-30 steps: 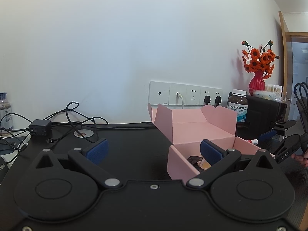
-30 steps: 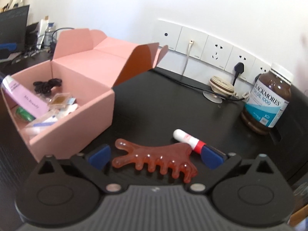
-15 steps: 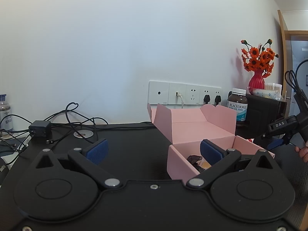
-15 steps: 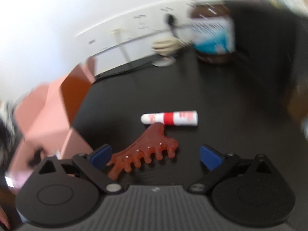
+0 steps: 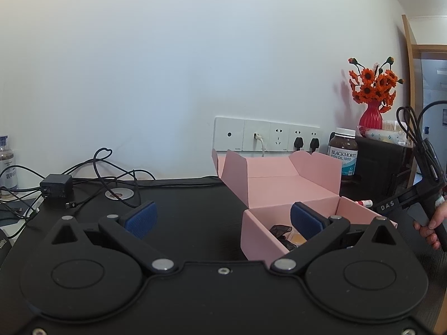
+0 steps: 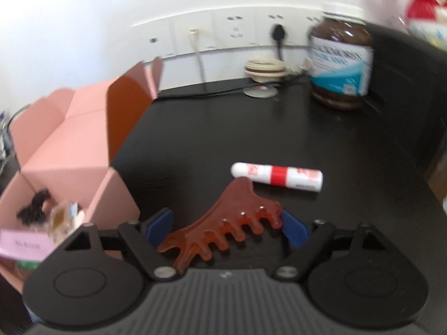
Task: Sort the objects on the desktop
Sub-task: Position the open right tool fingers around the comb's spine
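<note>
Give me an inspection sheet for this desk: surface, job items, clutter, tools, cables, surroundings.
Surface: black desk.
Job's things: red-brown comb between the right tool's pads; white-and-red tube beyond it; open pink box holding small items.
Clutter: fish oil jar.
Grippers: right tool has been closing around the comb, contact unclear; left tool open, nothing between its pads.
Cables: tangled black cords and adapter; plugged wall sockets.
Surroundings: white wall; orange flowers in red vase.

Bright, even light; right wrist view blurred, perhaps by motion
</note>
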### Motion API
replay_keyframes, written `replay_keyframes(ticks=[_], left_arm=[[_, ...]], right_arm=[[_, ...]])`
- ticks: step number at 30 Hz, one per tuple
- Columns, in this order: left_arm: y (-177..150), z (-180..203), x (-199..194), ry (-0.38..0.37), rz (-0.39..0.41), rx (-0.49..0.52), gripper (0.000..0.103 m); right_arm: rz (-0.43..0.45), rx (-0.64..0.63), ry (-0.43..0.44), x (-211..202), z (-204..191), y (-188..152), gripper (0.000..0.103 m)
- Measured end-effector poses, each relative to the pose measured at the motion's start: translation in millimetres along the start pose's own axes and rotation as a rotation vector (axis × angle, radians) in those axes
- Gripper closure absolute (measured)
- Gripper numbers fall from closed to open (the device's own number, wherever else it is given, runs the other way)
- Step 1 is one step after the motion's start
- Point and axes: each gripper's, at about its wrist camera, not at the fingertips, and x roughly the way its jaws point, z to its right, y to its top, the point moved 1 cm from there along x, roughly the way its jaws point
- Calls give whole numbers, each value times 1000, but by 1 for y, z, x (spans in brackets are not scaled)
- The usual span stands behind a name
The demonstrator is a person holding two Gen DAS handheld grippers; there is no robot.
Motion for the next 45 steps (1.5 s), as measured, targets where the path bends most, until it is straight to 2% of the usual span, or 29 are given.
replay_keyframes(ticks=[3, 12, 16, 23, 45], left_arm=[[0, 0, 0, 1, 0, -2, 0], [0, 0, 0, 5, -2, -3, 0], [0, 0, 0, 6, -4, -5, 0], [0, -1, 1, 8, -8, -7, 0], [1, -2, 3, 2, -12, -4, 0]], right_arm=[[3, -98, 15, 4, -3, -1, 23], [27, -283, 128, 0, -7, -4, 29], [12, -284, 170, -4, -3, -4, 36], [45, -303, 162, -8, -6, -10, 44], [81, -306, 147, -4, 2, -11, 45]])
